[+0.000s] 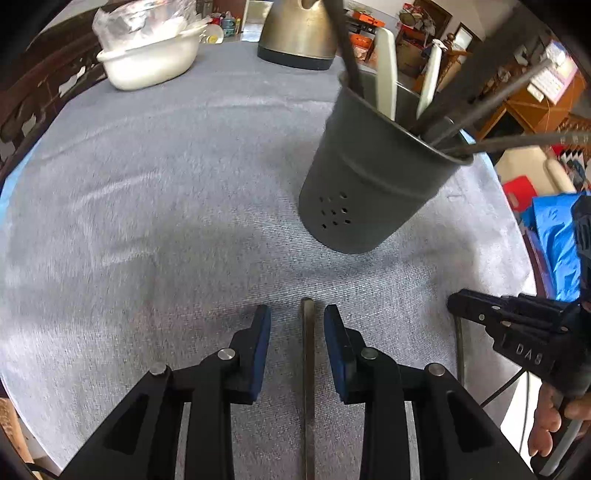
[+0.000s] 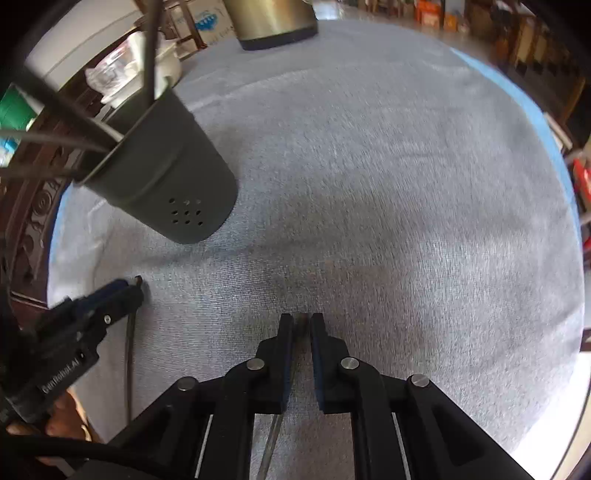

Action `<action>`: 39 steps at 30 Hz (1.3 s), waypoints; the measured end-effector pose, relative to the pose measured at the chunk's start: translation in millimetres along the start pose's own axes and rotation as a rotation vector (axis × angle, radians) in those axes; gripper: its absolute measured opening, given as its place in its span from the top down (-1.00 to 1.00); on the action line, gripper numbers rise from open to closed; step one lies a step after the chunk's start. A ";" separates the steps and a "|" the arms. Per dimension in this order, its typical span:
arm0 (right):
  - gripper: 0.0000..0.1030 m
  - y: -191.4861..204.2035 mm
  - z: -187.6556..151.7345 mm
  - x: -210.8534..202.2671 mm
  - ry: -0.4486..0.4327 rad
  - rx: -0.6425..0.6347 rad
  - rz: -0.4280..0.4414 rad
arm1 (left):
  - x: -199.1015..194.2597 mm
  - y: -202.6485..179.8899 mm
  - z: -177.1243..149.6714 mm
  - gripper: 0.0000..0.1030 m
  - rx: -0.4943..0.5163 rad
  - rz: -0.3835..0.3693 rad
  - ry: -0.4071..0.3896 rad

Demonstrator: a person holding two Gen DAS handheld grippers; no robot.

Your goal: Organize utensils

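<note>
Two grippers: left gripper (image 1: pixel 297 314) jaws released, utensil (image 1: pixel 307 369) between; right gripper (image 2: pixel 301 321) clenched, "DAS" lettering

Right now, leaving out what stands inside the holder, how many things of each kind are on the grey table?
Utensil holder: 1
Kettle: 1
White bowl: 1
Utensils outside the holder: 2
Total: 5

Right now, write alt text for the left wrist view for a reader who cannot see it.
The left claw hangs open over a slim metal utensil lying between its blue pads on a grey tablecloth. Ahead to the right stands a dark perforated utensil holder filled with handles; the right claw reaches in from the right edge.
</note>
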State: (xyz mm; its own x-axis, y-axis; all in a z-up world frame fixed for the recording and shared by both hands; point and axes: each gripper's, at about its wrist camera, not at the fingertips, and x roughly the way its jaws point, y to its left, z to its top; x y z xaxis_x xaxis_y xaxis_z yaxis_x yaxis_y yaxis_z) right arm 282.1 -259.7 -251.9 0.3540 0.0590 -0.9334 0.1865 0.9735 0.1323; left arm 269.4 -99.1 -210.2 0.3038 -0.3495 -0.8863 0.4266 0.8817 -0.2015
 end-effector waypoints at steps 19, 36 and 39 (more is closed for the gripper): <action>0.88 1.4 -21.3 -96.7 -0.351 -0.067 0.191 | -126.8 -33.7 -16.3 0.89 0.118 -0.043 -0.328; 0.88 32.4 -37.1 -226.4 -0.803 -0.133 0.342 | -217.6 -50.9 16.5 0.89 0.129 -0.077 -0.579; 0.88 40.8 -31.4 -240.9 -0.861 -0.138 0.344 | -226.4 -50.5 24.3 0.89 0.112 -0.090 -0.599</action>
State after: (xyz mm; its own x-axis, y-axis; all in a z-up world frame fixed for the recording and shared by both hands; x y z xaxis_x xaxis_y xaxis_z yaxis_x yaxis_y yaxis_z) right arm 175.6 -227.2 -32.1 0.9365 0.2187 -0.2741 -0.1457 0.9537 0.2631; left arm 199.8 -72.2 10.8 0.6747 -0.5668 -0.4727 0.5499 0.8133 -0.1902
